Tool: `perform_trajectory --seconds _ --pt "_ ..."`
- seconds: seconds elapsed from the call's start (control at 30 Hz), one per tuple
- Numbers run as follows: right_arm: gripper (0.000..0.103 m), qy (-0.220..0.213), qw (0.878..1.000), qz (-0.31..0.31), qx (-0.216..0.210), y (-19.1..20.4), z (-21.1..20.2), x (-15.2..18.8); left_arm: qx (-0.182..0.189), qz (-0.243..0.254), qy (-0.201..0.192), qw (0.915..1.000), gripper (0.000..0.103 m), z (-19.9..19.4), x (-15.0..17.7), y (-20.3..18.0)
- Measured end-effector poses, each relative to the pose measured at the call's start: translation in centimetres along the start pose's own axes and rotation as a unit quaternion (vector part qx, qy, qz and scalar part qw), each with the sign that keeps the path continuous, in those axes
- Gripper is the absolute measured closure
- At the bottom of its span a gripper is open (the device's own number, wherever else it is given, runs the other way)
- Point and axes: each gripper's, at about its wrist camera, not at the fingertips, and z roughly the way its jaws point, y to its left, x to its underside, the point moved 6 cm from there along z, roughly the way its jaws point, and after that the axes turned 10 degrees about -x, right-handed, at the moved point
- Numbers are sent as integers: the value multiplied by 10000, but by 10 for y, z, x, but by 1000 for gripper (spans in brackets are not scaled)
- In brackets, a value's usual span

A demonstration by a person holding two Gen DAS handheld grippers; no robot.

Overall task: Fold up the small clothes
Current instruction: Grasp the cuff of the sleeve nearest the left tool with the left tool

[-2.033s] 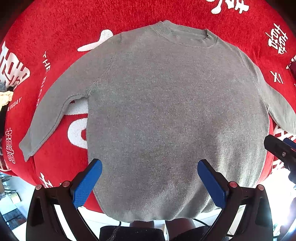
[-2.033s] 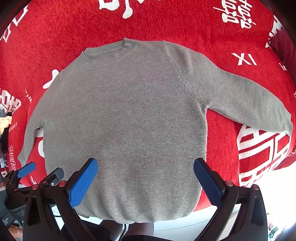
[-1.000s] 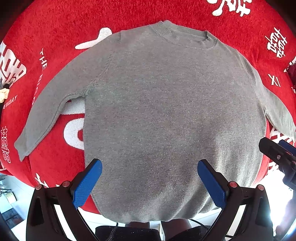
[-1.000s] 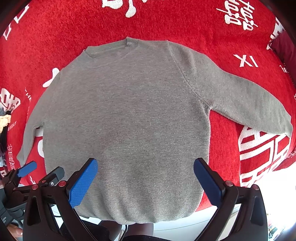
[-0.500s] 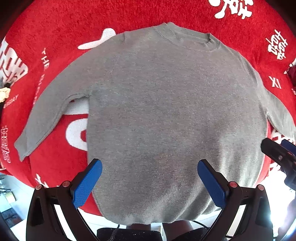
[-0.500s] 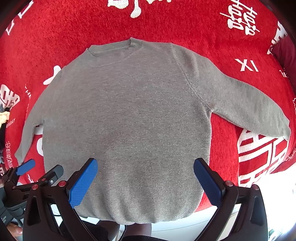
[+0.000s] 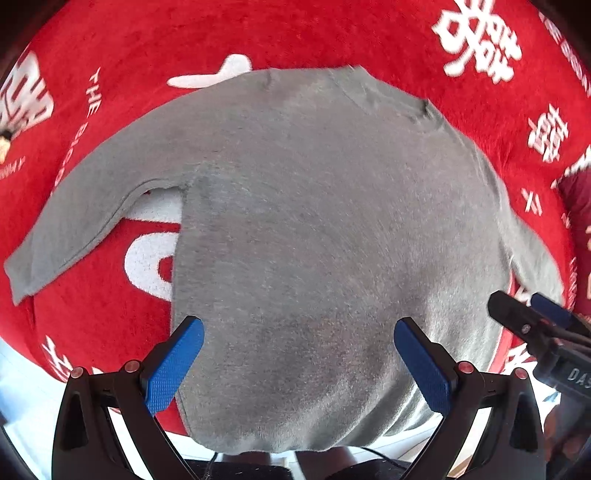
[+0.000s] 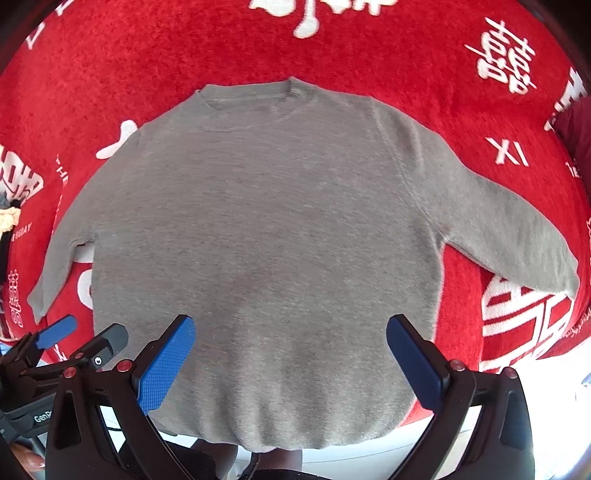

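A small grey sweater (image 7: 332, 240) lies flat and spread on a red blanket (image 7: 332, 33), neck away from me and both sleeves out to the sides; it also shows in the right wrist view (image 8: 266, 240). My left gripper (image 7: 297, 350) is open and empty above the sweater's lower hem. My right gripper (image 8: 290, 350) is open and empty above the hem too. The left sleeve (image 7: 74, 221) reaches left, the right sleeve (image 8: 509, 229) reaches right. Each gripper shows at the edge of the other's view.
The red blanket (image 8: 406, 44) with white characters covers the surface. Its near edge runs just below the sweater's hem, with a bright floor beyond (image 8: 554, 362). A dark red item (image 7: 576, 206) lies at the far right. A small pale cloth (image 8: 9, 218) sits at the left edge.
Both grippers have stayed open and drifted slightly; the left view has swung and dropped a little, so the sweater sits lower in the frame. The sweater has not moved.
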Motion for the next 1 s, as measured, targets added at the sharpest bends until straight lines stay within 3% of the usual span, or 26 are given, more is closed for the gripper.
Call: perform_trajectory --seconds 0.23,0.37,0.47,0.73,1.0 --pt "0 26 9990 -373 -249 45 14 0 764 -911 -149 9928 0 7 -3 55" --pt "0 118 9969 -643 -443 78 25 3 1126 -1722 -224 9784 0 18 -7 107" --pt "0 179 9951 -847 -487 101 35 5 1199 -2272 -337 9658 0 25 -8 149" --pt "0 393 9895 -1203 -693 152 60 9 1619 -3802 -768 9074 0 51 -1 267" --pt "0 538 9833 -1556 -776 185 76 12 2367 -4705 -1184 8418 0 72 5 305"
